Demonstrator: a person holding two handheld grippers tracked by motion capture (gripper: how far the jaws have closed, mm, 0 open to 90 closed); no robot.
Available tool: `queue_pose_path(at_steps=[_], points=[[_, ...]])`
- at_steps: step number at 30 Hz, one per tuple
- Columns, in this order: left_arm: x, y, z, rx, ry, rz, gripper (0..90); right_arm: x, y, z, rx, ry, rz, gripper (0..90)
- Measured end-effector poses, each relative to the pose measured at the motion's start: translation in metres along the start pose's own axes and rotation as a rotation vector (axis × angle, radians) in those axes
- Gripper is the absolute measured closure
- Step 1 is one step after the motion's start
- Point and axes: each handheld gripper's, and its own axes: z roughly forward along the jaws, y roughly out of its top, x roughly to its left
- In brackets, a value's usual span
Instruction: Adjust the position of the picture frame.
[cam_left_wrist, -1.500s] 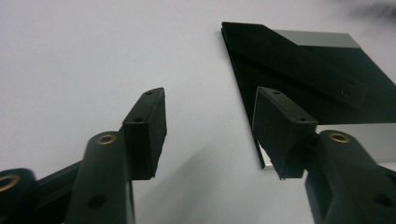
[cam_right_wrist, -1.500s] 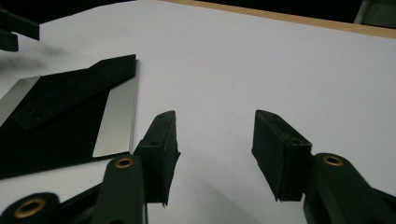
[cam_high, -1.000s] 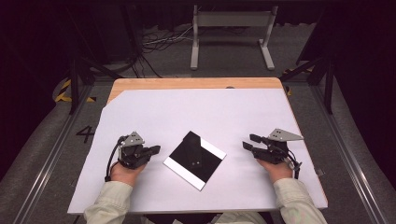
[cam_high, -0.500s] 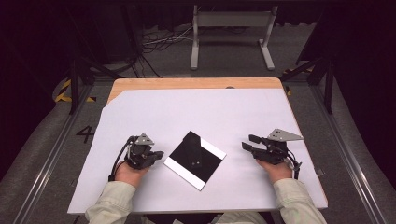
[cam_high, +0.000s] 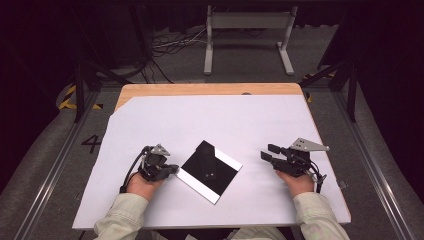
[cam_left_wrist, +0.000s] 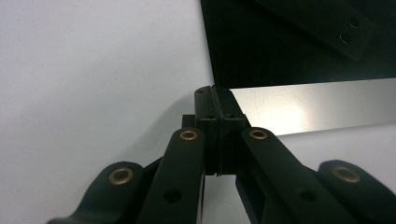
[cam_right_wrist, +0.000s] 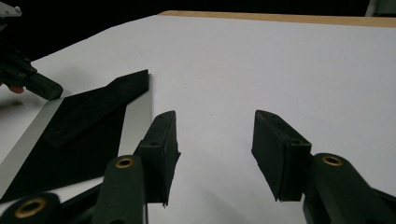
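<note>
Black plate (cam_high: 209, 170), left claw (cam_high: 172, 169) closed at edge

White sheet on the tabletop (cam_high: 210, 120) brightly and evenly lit from above; surroundings fall to near black. Glare streaks the silver strip (cam_left_wrist: 317, 105) of the panel. Near jaws of each hand-held gripper slightly soft; soft shadows beneath them.

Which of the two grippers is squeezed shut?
The left gripper, whose jaws are pressed together beside the black square's silver edge. The right gripper has a wide gap between its jaws.
</note>
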Motion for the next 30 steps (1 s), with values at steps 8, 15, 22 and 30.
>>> queue_pose_path(at_steps=[8, 15, 22, 30], points=[[0.003, -0.002, 0.0, 0.0, -0.059, -0.018, 90.0, 0.002, 0.005, -0.009, -0.001, -0.042, -0.054, 54.3], [-0.005, 0.002, 0.005, 0.029, -0.135, 0.009, 90.0, 0.01, 0.011, -0.012, 0.095, -0.043, -0.133, 69.7], [-0.016, 0.007, 0.01, 0.057, -0.179, 0.057, 90.0, 0.023, 0.02, -0.014, 0.143, 0.011, -0.169, 76.6], [-0.031, 0.011, 0.016, 0.08, -0.238, 0.121, 90.0, 0.036, 0.025, -0.012, 0.185, 0.057, -0.212, 83.0]])
